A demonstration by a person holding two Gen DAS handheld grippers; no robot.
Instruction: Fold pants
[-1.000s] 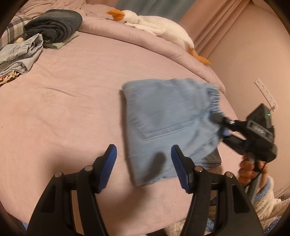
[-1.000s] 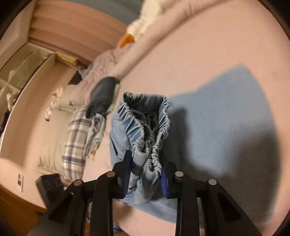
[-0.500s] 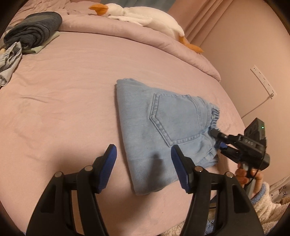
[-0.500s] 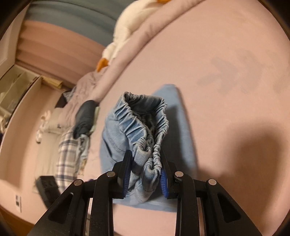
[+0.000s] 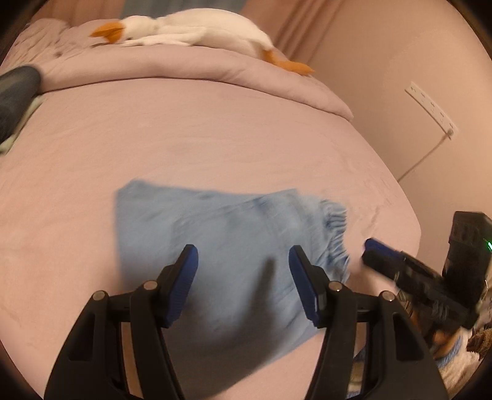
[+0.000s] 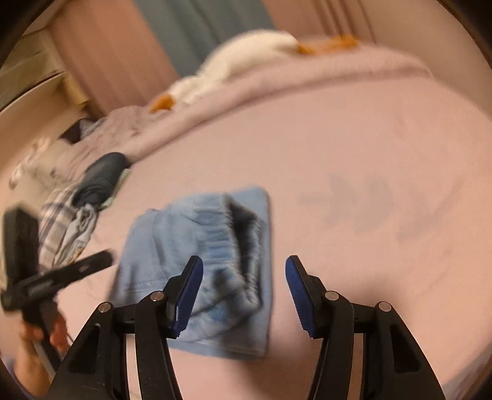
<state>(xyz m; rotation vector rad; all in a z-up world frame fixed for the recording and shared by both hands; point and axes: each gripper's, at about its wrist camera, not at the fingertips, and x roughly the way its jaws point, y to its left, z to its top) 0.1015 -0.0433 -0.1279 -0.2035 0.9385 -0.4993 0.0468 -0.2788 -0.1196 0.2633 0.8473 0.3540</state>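
Observation:
The light blue denim pants lie folded into a compact bundle on the pink bed, elastic waistband to the right. My left gripper is open and empty, hovering just above the bundle's near edge. My right gripper is open and empty, just behind the waistband end of the pants. It also shows in the left wrist view, right of the pants and apart from them. The left gripper shows at the left of the right wrist view. Both views are blurred.
A white plush goose lies on the rolled duvet at the far side. A dark folded garment and plaid and grey clothes are piled at the bed's left. A wall with a power strip stands to the right.
My right gripper has opened and let go of the waistband, then drawn back. The pants have dropped flat onto the bed. My left gripper moved closer over the bundle.

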